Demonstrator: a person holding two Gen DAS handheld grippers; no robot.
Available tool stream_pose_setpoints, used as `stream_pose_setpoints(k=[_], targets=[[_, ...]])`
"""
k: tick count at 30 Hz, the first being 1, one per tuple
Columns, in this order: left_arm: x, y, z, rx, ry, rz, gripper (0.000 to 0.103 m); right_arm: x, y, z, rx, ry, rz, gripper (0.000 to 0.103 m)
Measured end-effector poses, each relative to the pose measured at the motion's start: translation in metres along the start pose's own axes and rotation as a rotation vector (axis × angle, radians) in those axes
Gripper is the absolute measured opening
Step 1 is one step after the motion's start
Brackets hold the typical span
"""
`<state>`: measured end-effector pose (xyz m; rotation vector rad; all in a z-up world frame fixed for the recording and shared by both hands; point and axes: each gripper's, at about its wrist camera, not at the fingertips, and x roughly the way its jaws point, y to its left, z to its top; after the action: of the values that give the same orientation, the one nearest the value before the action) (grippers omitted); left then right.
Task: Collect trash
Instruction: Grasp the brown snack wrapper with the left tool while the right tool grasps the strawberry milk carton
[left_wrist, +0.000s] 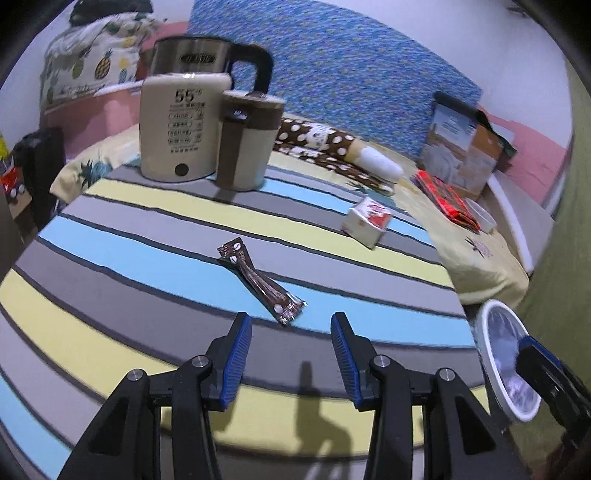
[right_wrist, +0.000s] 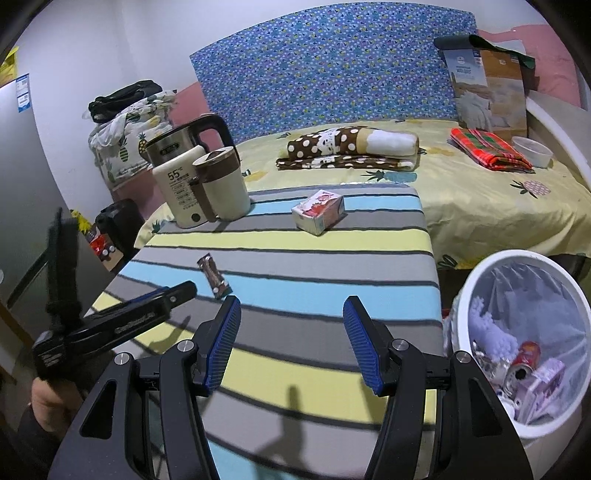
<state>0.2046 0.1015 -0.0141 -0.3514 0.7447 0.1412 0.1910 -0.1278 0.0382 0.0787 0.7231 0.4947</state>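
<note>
Wrapper: brown sachet lies flat on the striped table, just ahead of your left gripper.
Left gripper: jaws apart, empty; straddle the near end, close low.
Right gripper: parted, empty.
Bin: right of the table, holding a can and cartons.
Carton: beyond the wrapper.
</note>
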Motion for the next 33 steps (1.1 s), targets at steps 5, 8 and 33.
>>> stream_pose_setpoints(k=[5,8,33], targets=[[0.04,0.004,0.009,-0.044,0.042,0.058,0.044,0.012,-0.006,0.004,0.012,0.011,0.003,0.059],[0.057,0.003,0.01,-0.044,0.054,0.082,0.044,0.018,-0.01,0.005,0.023,0.02,0.001,0.059],[0.033,0.02,0.012,0.06,0.021,-0.016,0.008,0.089,-0.011,0.047,0.086,0.071,-0.025,0.069]])
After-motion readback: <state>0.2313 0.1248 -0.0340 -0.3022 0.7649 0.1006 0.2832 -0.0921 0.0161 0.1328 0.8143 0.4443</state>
